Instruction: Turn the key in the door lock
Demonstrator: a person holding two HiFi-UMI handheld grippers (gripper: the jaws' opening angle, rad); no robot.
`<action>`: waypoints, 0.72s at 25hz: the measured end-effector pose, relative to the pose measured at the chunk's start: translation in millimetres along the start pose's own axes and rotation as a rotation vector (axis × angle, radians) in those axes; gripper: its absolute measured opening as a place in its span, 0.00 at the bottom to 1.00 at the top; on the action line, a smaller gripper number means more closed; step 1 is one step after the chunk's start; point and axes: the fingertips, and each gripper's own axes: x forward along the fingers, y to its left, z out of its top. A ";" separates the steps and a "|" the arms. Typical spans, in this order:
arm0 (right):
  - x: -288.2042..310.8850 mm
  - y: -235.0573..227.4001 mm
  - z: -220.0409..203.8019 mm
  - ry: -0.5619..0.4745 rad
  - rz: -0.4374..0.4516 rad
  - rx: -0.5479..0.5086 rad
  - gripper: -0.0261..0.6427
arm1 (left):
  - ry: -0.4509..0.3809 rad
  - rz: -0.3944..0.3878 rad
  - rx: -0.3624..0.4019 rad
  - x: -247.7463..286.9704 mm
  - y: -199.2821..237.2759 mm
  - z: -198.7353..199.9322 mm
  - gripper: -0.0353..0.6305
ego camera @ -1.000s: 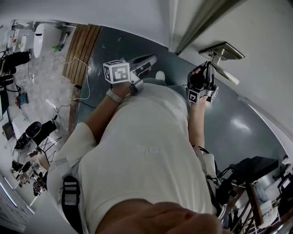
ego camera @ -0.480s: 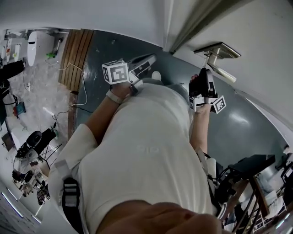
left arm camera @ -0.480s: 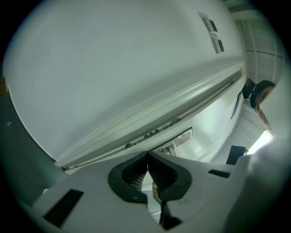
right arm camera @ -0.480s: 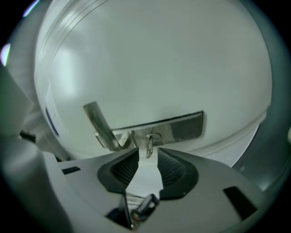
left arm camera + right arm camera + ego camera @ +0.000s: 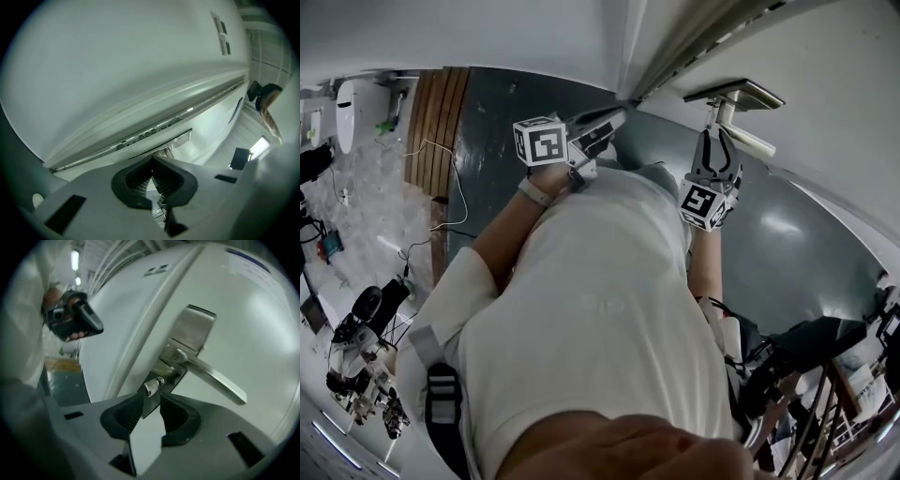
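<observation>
A small silver key sticks out of the lock just below the metal lever handle and its steel plate on the white door. My right gripper is open. The key's head sits at the mouth of its jaws, and neither pad presses on it. In the head view the right gripper points up at the handle. My left gripper is shut on nothing and is held level toward the door's edge, well left of the lock. It also shows in a hand in the right gripper view.
The door frame runs diagonally across the top of the head view. Behind the person there is grey floor, a wooden strip, cables and stands at the left, and dark equipment at the lower right.
The right gripper rolled at the lock and its jaws have spread off the key. The left gripper has drifted slightly up and toward the door.
</observation>
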 end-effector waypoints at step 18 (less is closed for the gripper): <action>28.2 -3.3 9.3 0.097 -0.175 0.016 0.14 | -0.008 0.017 -0.035 -11.4 7.2 -7.5 0.06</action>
